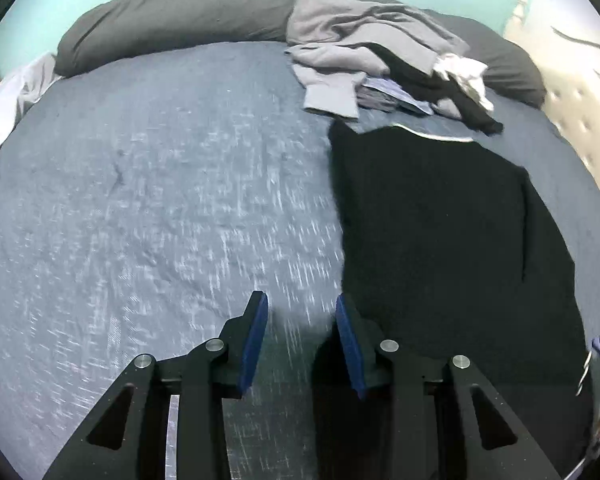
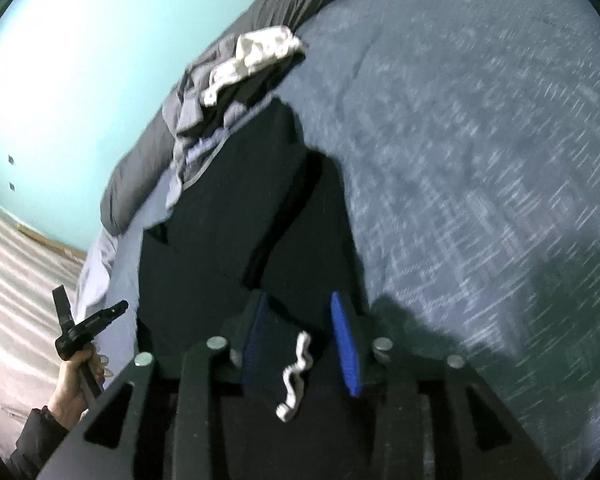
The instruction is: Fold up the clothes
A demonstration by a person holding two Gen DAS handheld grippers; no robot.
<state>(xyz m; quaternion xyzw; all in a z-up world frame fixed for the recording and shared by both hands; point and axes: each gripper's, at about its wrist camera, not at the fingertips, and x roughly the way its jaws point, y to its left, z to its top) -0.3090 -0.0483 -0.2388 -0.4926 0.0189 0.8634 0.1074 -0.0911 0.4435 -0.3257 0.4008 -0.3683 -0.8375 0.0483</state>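
A black garment (image 1: 440, 220) lies flat on the right half of the grey-blue bed cover (image 1: 160, 200). It has a thin pale trim along its far edge. My left gripper (image 1: 302, 312) is open above the cover at the garment's left edge, with nothing between its blue pads (image 1: 256, 340). In the right wrist view the black garment (image 2: 228, 208) lies folded in layers. My right gripper (image 2: 298, 312) is open over its near end. A black corner with a wavy white trim (image 2: 298, 376) lies loose between the jaws, and the pads (image 2: 346, 352) stand apart from it.
A pile of unfolded clothes (image 1: 380, 52), grey, black and white, lies at the head of the bed beside a long dark grey pillow (image 1: 172, 20). The clothes pile (image 2: 236, 76) also shows from the right wrist. A person's hand (image 2: 76, 376) grips a handle over pale carpet (image 2: 16, 260).
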